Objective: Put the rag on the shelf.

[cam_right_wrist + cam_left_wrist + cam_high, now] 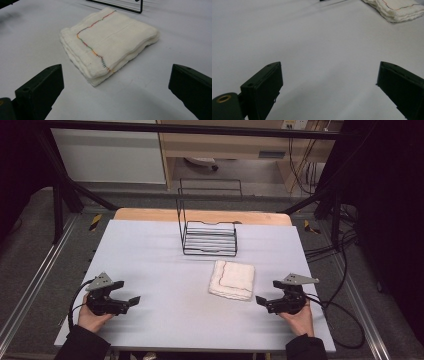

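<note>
Left gripper (131, 301) low at the table's (160, 265) near-left, jaws spread, nothing between them. Folded cloth (232, 279) lies flat right of centre, just in front of the wire rack (210, 239). Right gripper (262, 301) near-right, jaws spread, empty, facing the cloth close by.

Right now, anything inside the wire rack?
The wire rack looks empty: only its own bars show in the high view, with the table visible through them. The folded cloth lies in front of it, apart.

Folded white cloth (232, 279), flat, near rack (209, 238).
</note>
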Action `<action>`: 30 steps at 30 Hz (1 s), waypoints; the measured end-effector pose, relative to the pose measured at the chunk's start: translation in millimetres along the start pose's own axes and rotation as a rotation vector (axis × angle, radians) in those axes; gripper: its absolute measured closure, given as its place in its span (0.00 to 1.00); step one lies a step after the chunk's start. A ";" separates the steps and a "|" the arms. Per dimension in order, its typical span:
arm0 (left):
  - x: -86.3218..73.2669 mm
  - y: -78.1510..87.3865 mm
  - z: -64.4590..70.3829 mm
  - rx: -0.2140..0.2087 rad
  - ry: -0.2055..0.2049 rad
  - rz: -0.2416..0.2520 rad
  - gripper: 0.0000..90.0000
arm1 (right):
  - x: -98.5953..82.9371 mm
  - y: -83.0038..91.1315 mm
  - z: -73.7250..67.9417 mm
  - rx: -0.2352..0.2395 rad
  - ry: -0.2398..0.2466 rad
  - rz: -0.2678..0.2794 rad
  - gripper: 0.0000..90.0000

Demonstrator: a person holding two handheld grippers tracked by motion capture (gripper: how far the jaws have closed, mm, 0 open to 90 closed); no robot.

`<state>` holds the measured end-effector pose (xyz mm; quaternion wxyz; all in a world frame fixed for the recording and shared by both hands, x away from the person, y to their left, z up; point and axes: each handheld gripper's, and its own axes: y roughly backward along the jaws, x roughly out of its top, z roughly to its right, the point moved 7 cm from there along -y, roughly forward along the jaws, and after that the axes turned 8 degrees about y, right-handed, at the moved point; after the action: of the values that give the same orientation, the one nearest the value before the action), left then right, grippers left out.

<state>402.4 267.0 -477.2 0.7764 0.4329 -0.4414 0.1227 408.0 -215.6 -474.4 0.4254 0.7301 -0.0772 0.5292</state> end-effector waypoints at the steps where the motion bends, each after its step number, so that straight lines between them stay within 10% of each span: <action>1: 0.0 0.0 0.0 0.000 0.000 0.000 0.07 | 0.7 -1.2 -1.3 -0.001 0.005 -0.006 0.01; 30: 0.8 0.1 -1.0 0.010 0.006 0.004 0.07 | 46.1 -73.5 -67.7 0.014 0.095 -0.089 0.08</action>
<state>403.4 267.7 -476.7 0.7753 0.4352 -0.4394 0.1278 421.2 -106.4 -470.1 0.4464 0.7098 -0.0206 0.5445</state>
